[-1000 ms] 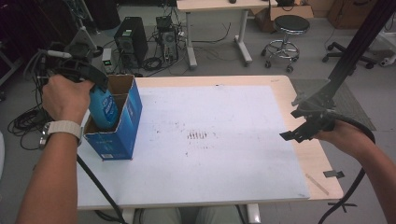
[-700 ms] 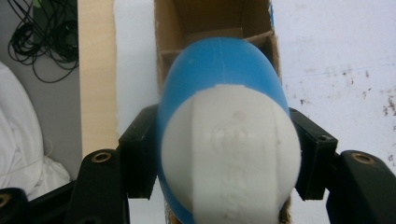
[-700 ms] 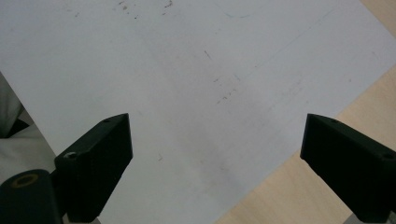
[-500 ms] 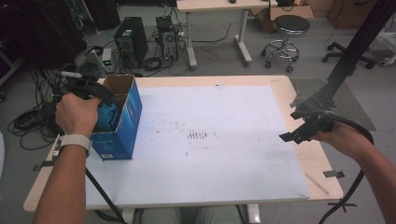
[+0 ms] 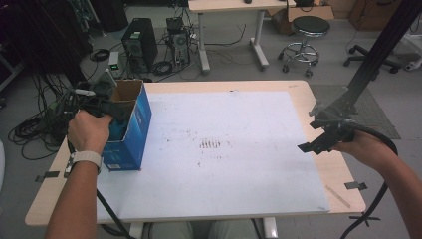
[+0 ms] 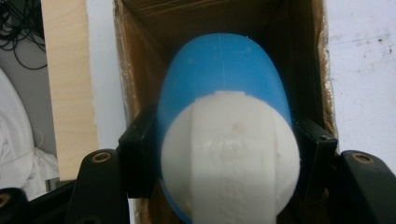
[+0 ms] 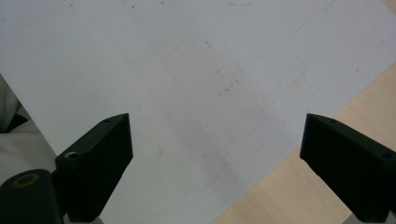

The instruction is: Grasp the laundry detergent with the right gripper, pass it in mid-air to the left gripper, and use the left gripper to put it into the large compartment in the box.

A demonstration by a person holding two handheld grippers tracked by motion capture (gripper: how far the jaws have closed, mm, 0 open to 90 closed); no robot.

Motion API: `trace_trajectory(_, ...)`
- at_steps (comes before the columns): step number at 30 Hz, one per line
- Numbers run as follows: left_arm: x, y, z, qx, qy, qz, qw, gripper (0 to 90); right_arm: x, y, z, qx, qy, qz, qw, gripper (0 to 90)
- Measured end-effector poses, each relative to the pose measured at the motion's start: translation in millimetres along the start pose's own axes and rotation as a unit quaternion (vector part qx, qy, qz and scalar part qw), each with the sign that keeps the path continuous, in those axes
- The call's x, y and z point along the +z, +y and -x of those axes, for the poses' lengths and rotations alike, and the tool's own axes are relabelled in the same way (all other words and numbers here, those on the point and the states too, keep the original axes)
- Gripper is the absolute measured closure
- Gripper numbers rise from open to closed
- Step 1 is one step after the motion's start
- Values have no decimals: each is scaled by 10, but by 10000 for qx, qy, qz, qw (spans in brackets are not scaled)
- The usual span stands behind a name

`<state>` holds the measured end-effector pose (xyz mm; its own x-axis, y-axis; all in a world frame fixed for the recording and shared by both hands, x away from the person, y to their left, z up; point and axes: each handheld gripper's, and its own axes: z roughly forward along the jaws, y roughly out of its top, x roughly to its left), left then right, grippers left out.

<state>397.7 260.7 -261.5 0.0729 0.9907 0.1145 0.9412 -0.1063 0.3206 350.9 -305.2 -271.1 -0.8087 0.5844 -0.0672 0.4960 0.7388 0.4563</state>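
Note:
A blue cardboard box (image 5: 131, 133) with an open top stands at the table's left edge. My left gripper (image 5: 112, 118) reaches down into it, shut on a rounded blue object with a white end (image 6: 223, 84). In the left gripper view the black pads (image 6: 137, 154) press on both sides of that object, and the box's brown inner walls (image 6: 140, 51) surround it. My right gripper (image 5: 312, 145) hovers open over the right edge of the white sheet (image 5: 224, 124). Nothing lies between the fingers (image 7: 100, 161) of my right gripper (image 7: 215, 158), which looks down on the bare white sheet (image 7: 187, 70).
The wooden table (image 5: 333, 172) shows beyond the sheet at right, with bits of black tape (image 5: 357, 185). A black slanted frame post (image 5: 370, 59) rises behind the right hand. A computer tower (image 5: 138, 45), cables and a stool (image 5: 304, 30) stand on the floor beyond.
The left hand has sunk, carrying the blue object from above the box down into it. The right hand has stayed in place.

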Motion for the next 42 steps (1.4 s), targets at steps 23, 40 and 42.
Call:
trace_trajectory(23,171,-12,-34,-6,-113,-171,9998,380,47,-3,1,21,34,-53,10000,94)
trace_trajectory(40,40,-11,-136,-262,-334,-14,9991,338,53,7,-23,1,49,-75,10000,93)
trace_trajectory(42,-33,-6,-156,-255,-329,68,9991,323,46,12,-31,-10,46,-73,10000,93)
